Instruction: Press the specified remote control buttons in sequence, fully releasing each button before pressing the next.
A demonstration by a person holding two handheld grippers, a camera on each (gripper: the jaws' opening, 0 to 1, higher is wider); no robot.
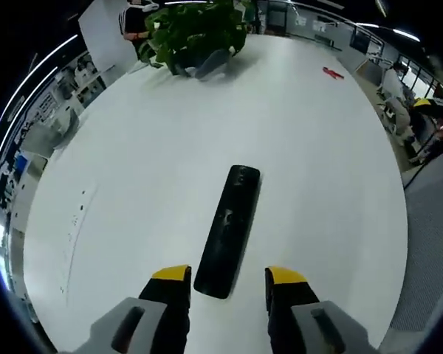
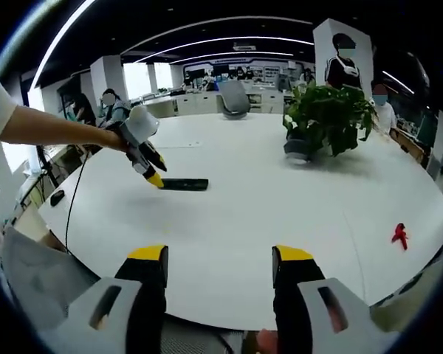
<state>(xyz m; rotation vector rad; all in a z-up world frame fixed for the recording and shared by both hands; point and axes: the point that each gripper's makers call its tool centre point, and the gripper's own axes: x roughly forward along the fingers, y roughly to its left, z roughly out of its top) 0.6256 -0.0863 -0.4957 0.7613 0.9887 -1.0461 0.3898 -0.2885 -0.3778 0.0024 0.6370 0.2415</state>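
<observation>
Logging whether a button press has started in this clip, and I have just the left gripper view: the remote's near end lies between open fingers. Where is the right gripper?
Observer: The right gripper hovers over the near part of the white table, fingers apart with nothing between them, well away from the remote.
Reviewer: How does the left gripper look from that side?
Observer: The left gripper slants down from a person's hand, its yellow tips at the remote's end; I cannot tell whether they touch it.
Reviewer: Anything trailing from it?
Observer: A thin dark cable drops from near that hand past the table's edge.
</observation>
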